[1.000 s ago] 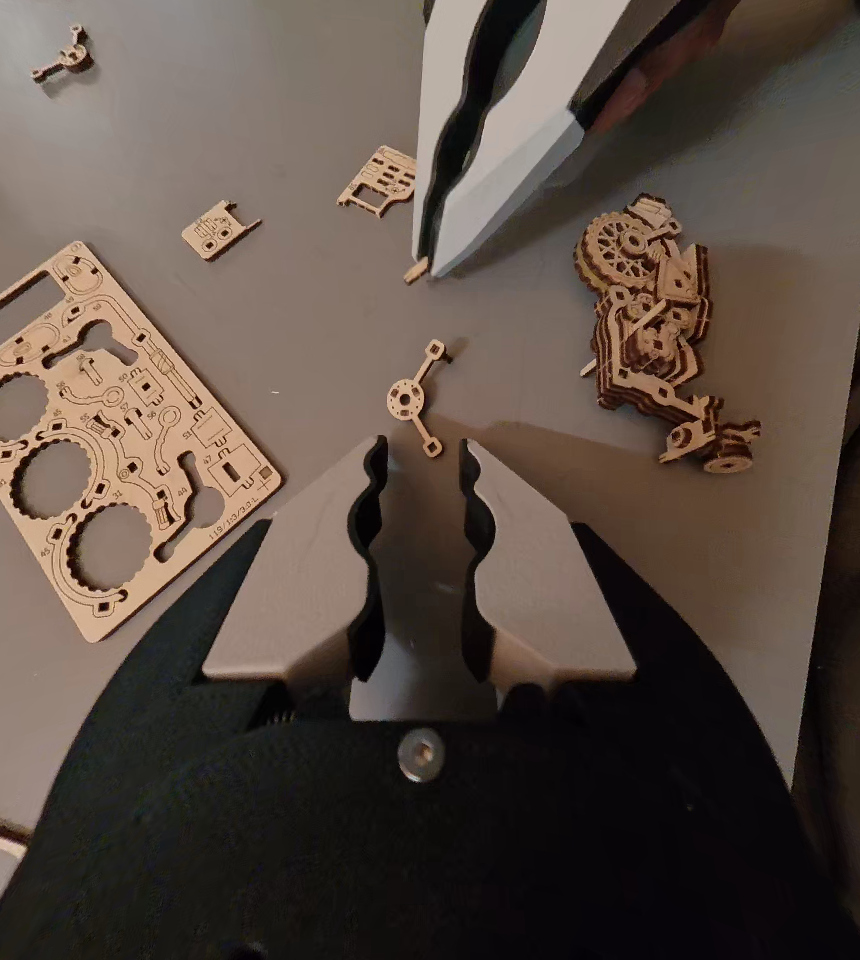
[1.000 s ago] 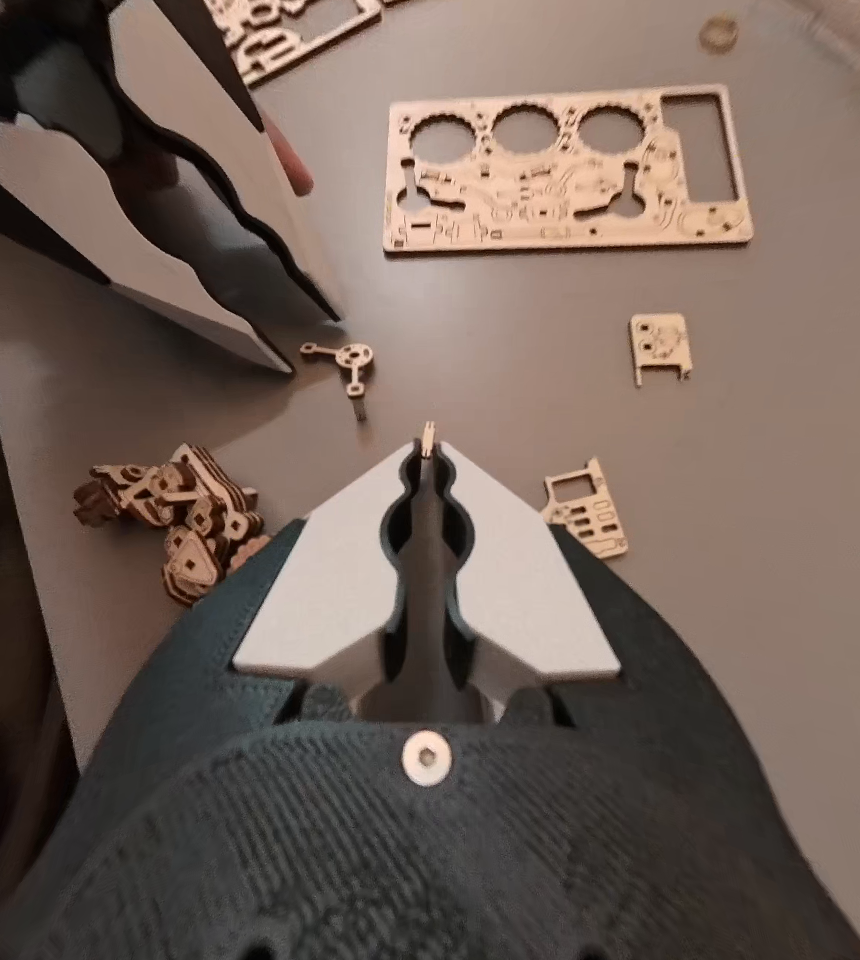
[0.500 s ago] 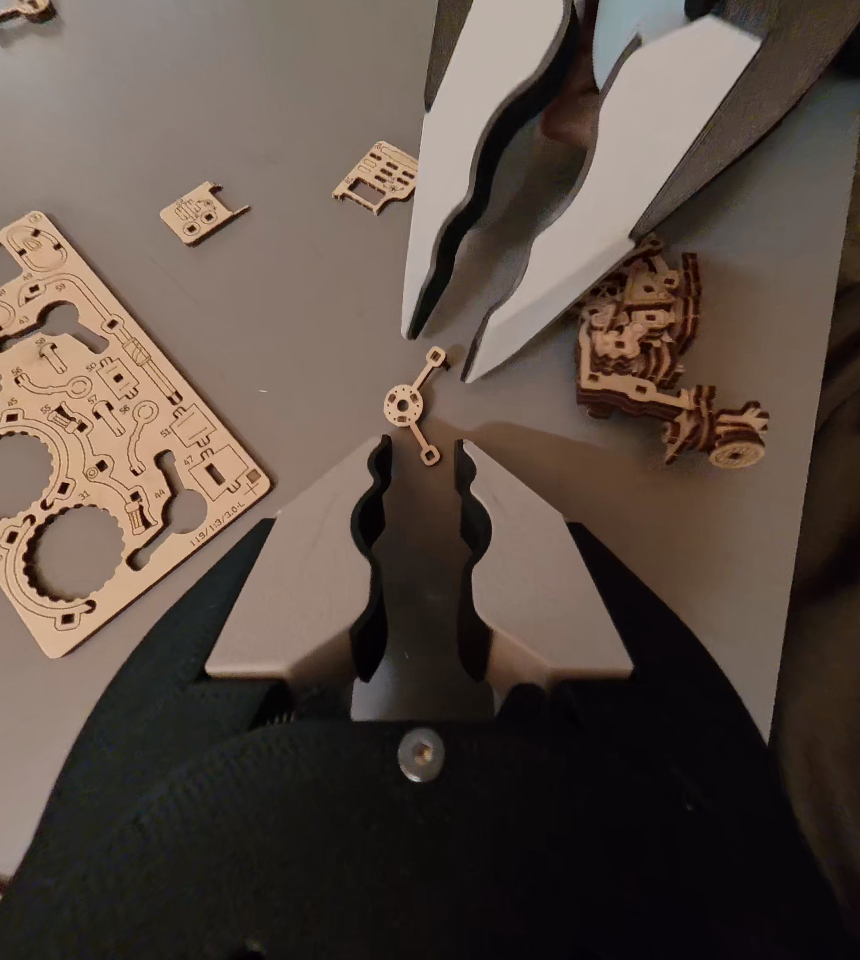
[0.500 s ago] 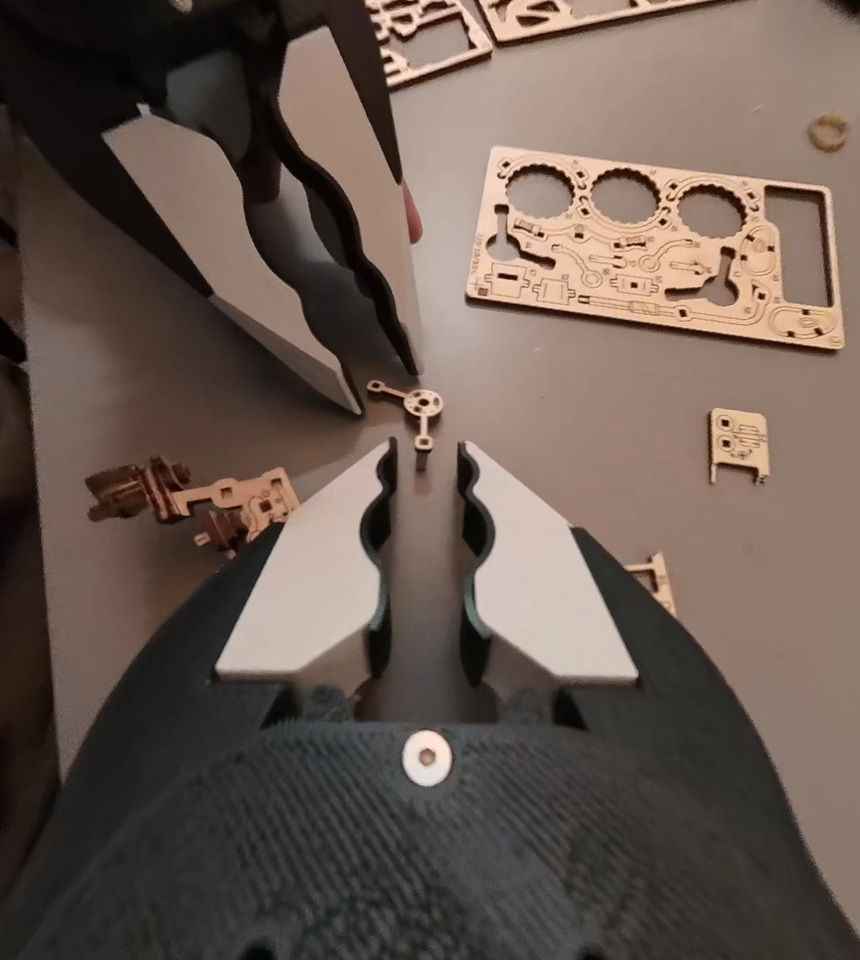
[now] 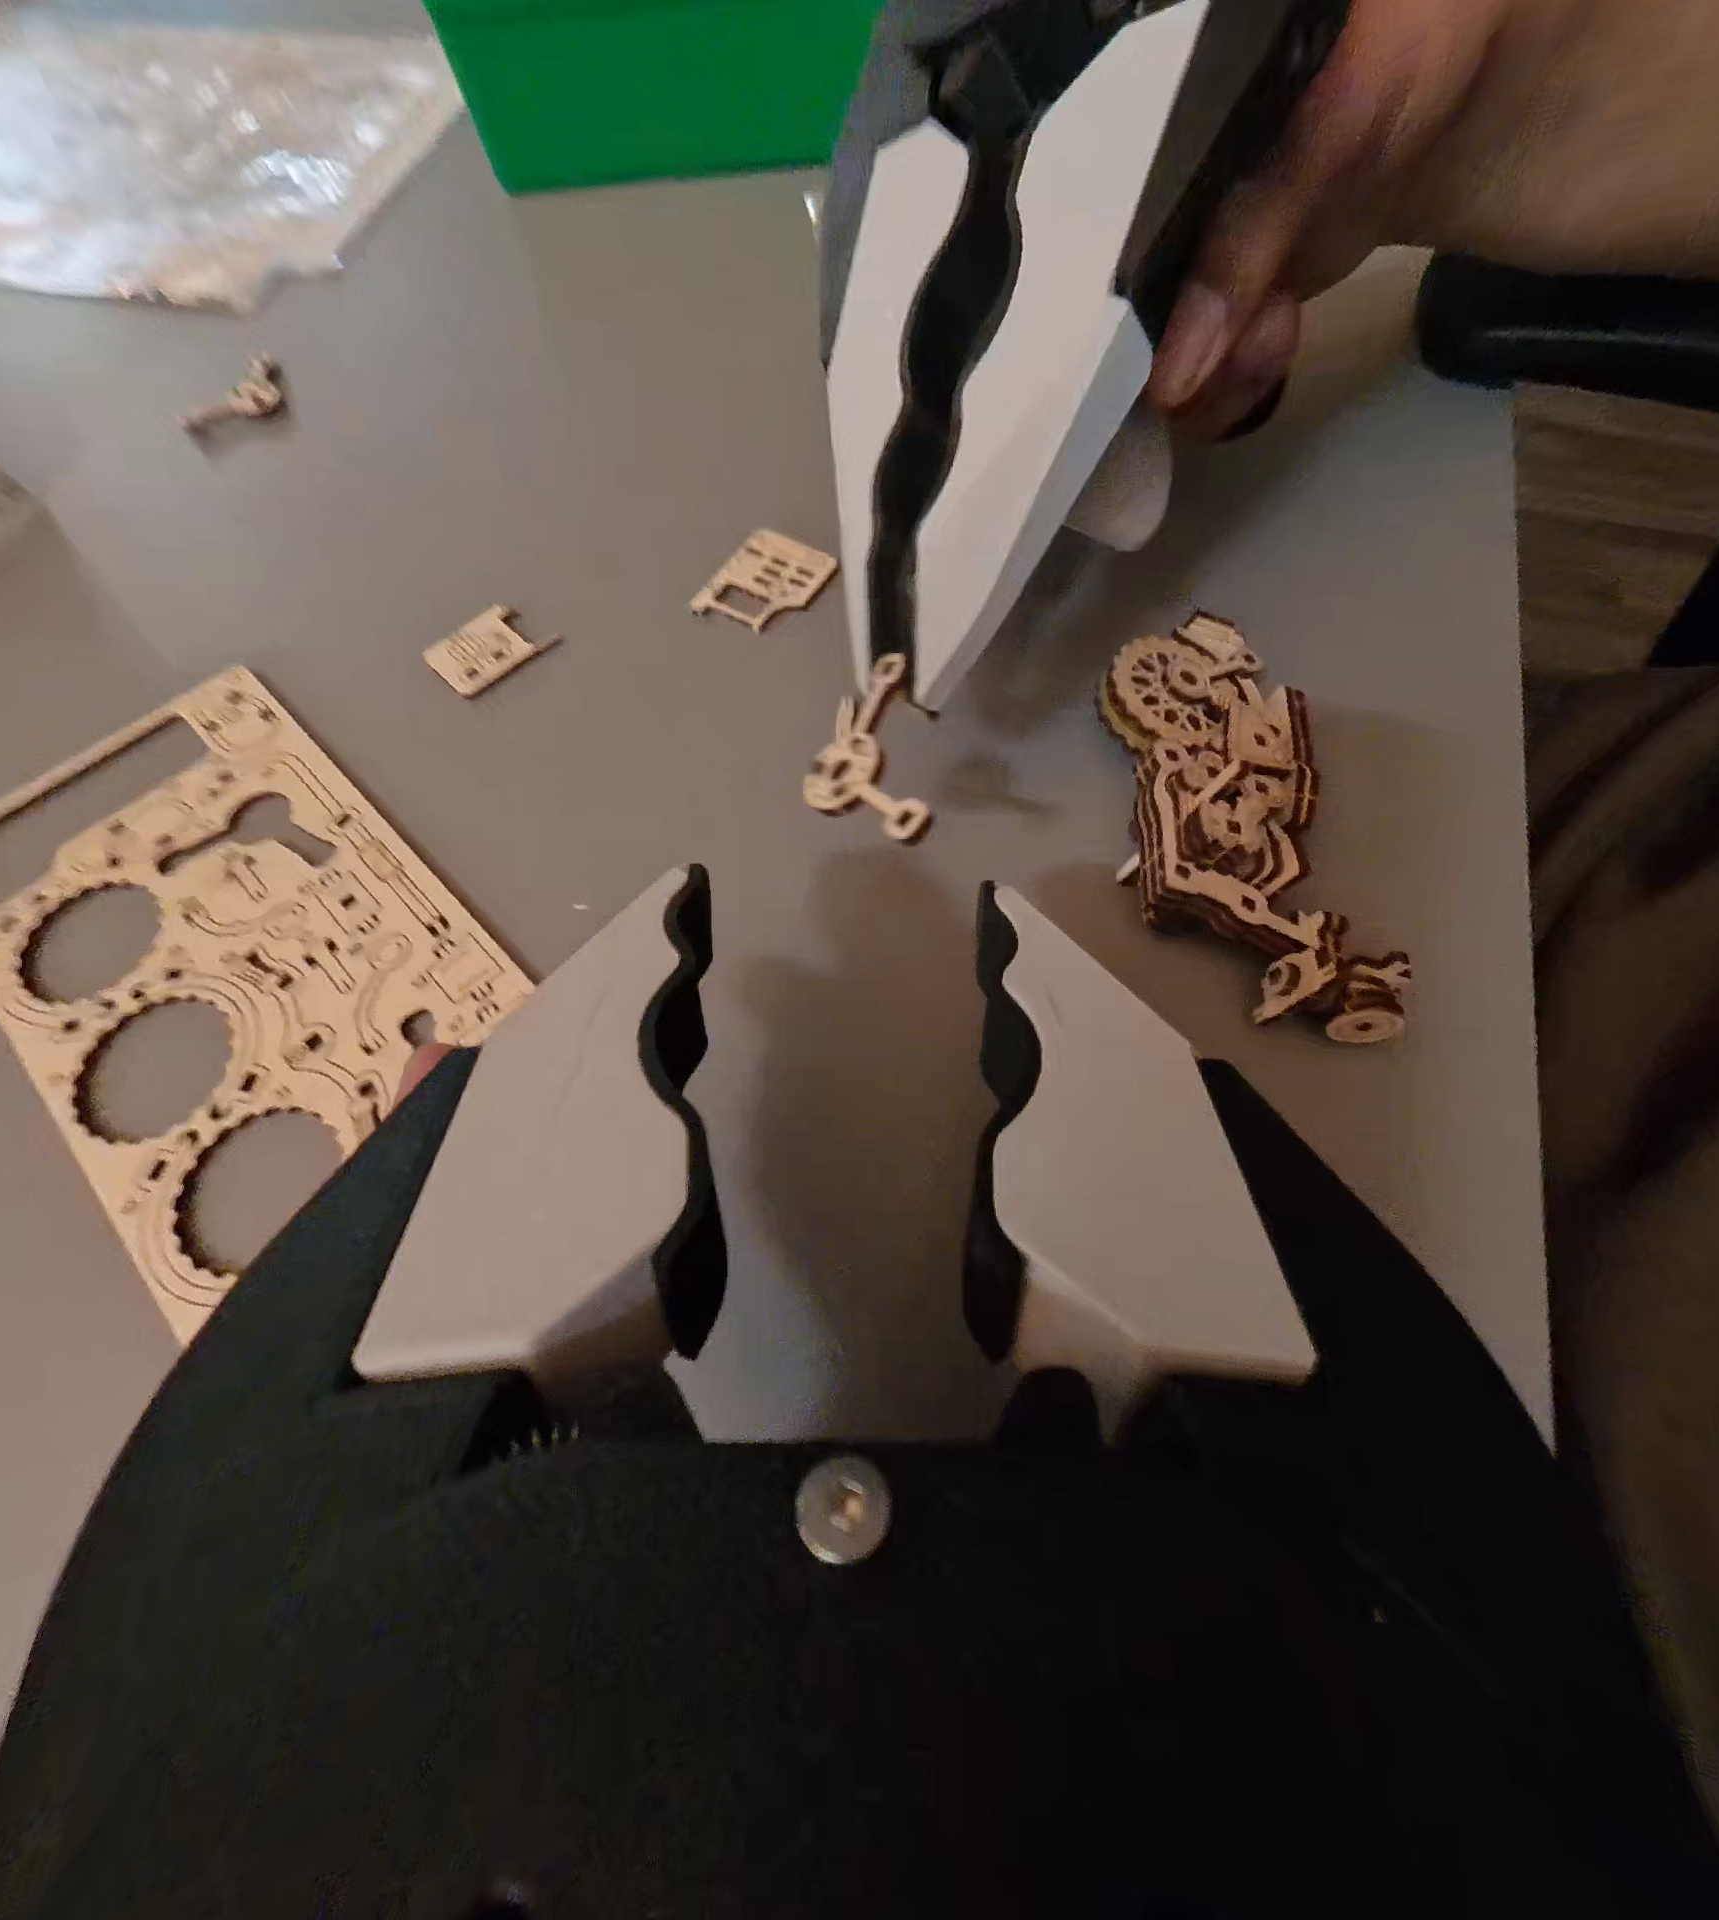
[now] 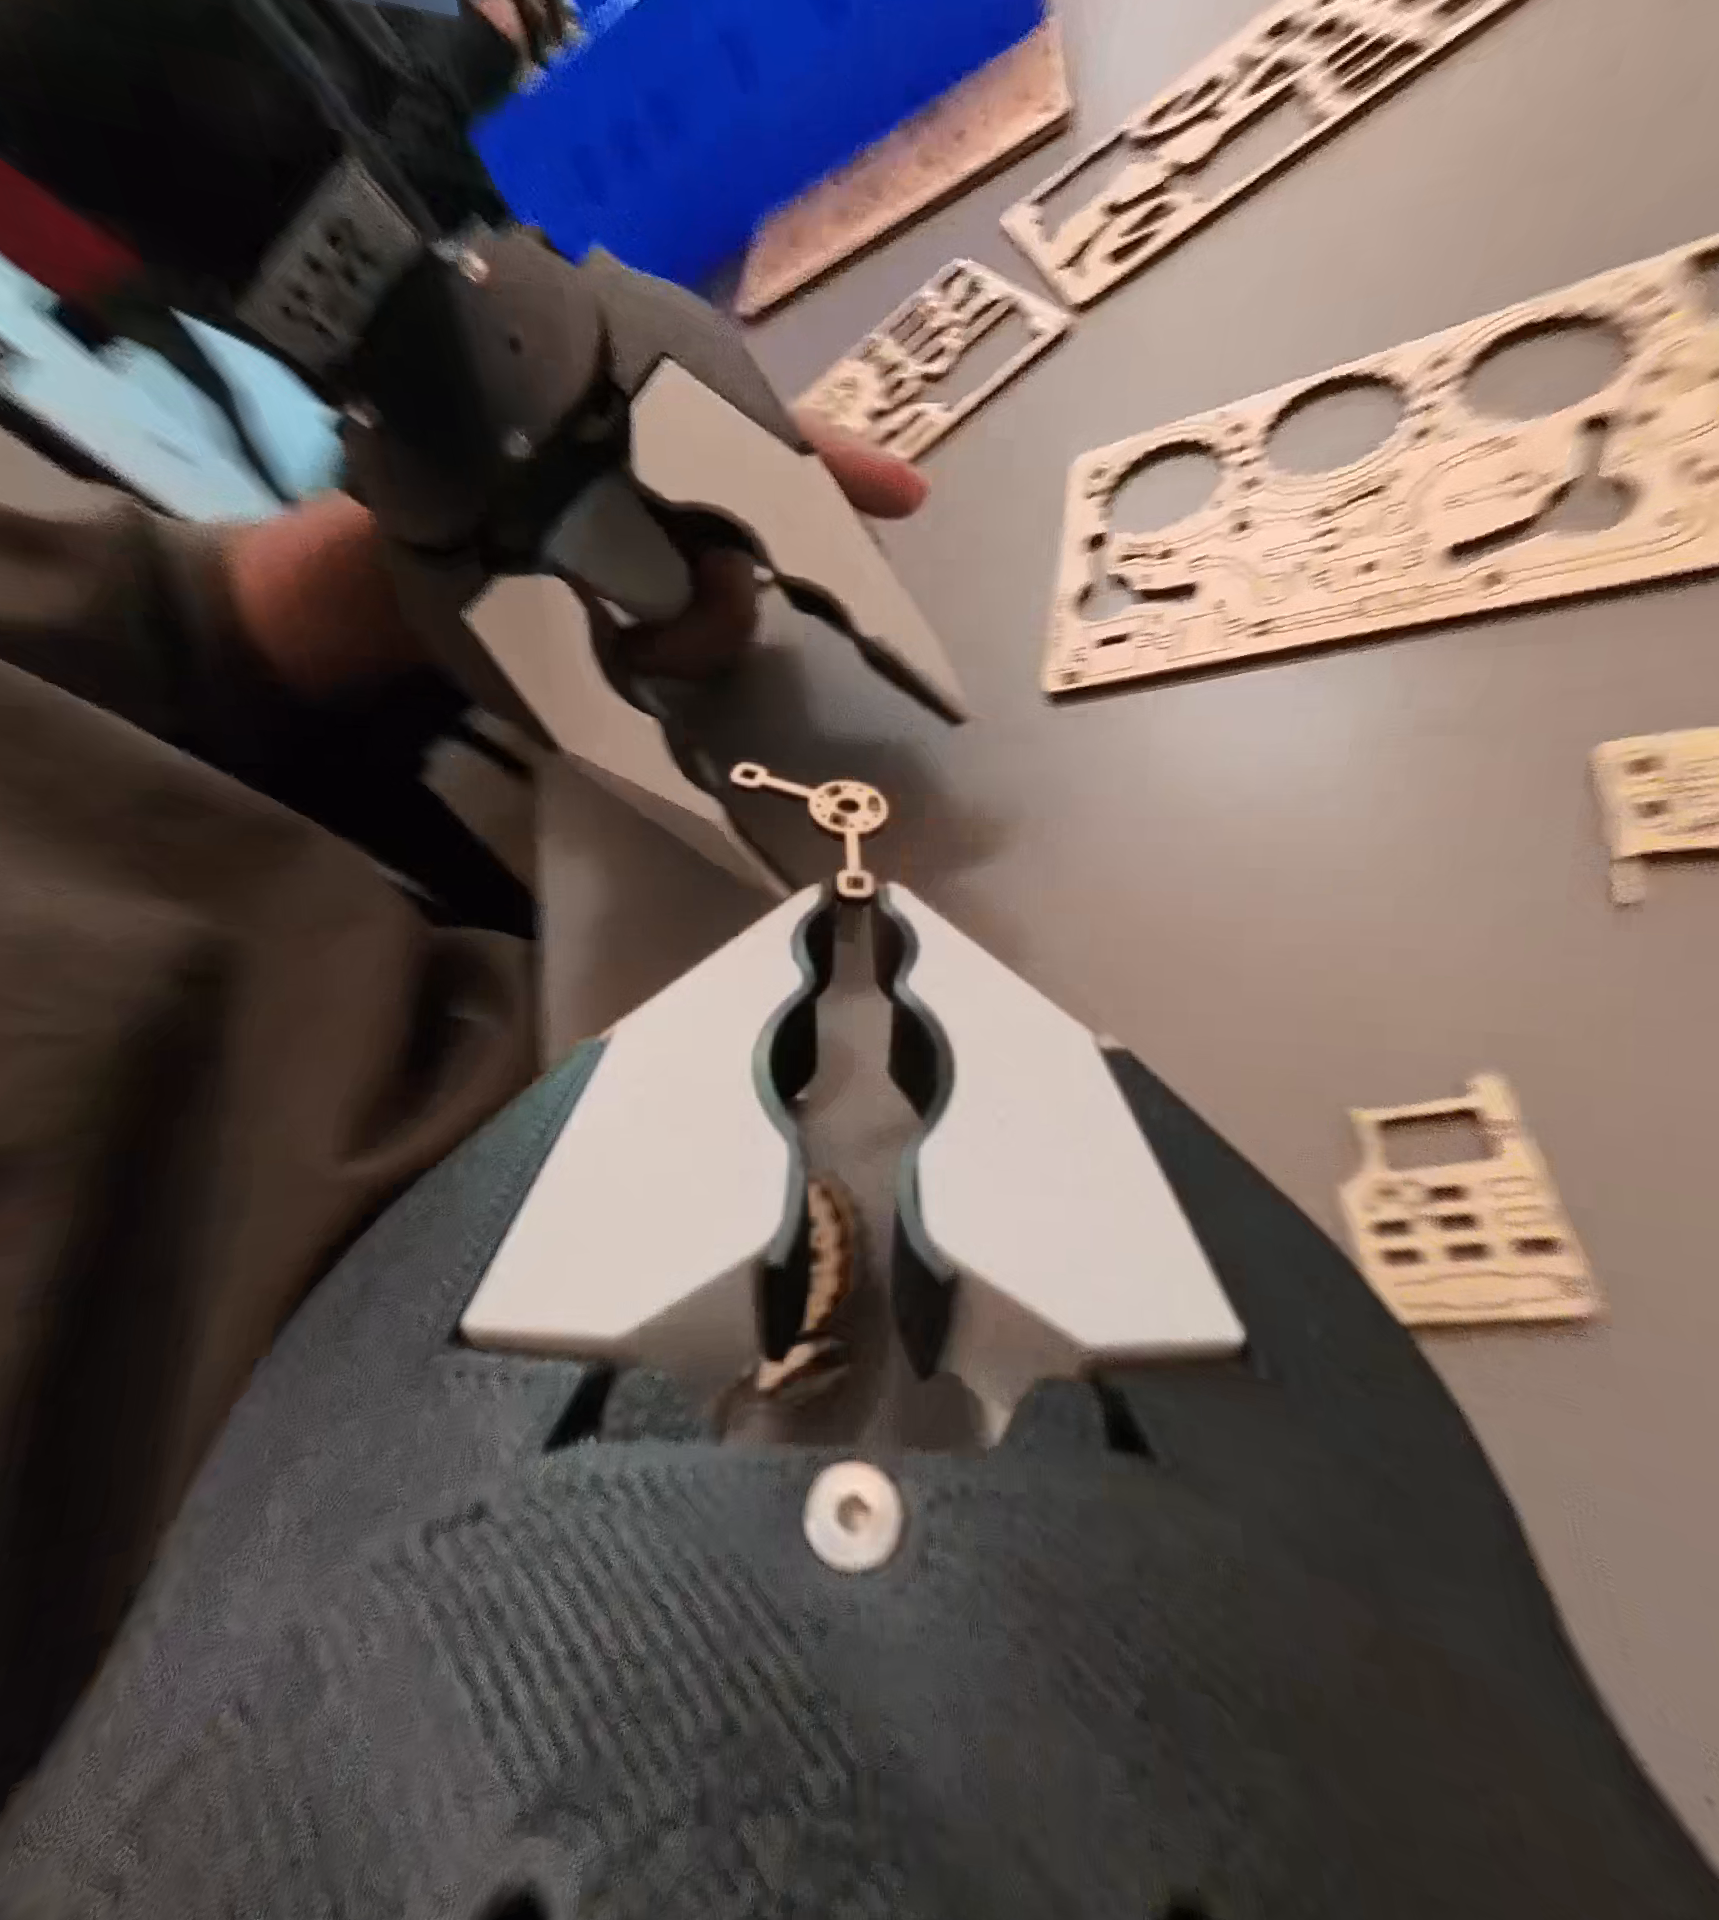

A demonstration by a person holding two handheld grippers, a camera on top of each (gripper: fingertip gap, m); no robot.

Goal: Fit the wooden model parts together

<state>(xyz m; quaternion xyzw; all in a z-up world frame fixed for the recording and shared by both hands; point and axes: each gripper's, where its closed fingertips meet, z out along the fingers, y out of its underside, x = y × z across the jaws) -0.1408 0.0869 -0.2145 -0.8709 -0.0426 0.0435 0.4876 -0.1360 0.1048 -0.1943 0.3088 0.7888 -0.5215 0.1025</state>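
Observation:
A small wooden part (image 6: 839, 810), a disc with two arms, hangs from my right gripper (image 6: 853, 891), which is shut on the end of one arm. In the left wrist view the part (image 5: 855, 764) is held just above the grey table (image 5: 626, 436), under the right gripper (image 5: 902, 675). My left gripper (image 5: 839, 894) is open and empty, a little short of the part. The partly built wooden model (image 5: 1219, 821) lies on its side to the right, near the table edge.
A wooden sheet with three round holes (image 5: 211, 977) lies at the left; it also shows in the right wrist view (image 6: 1457, 520). Two small panels (image 5: 486, 649) (image 5: 767, 577) and a small piece (image 5: 242, 395) lie farther back. A green box (image 5: 647, 83) stands behind.
My right gripper opened, letting go of a tiny peg, then shut on the disc part's arm and lifted it off the table. My left gripper drew back and opened wider.

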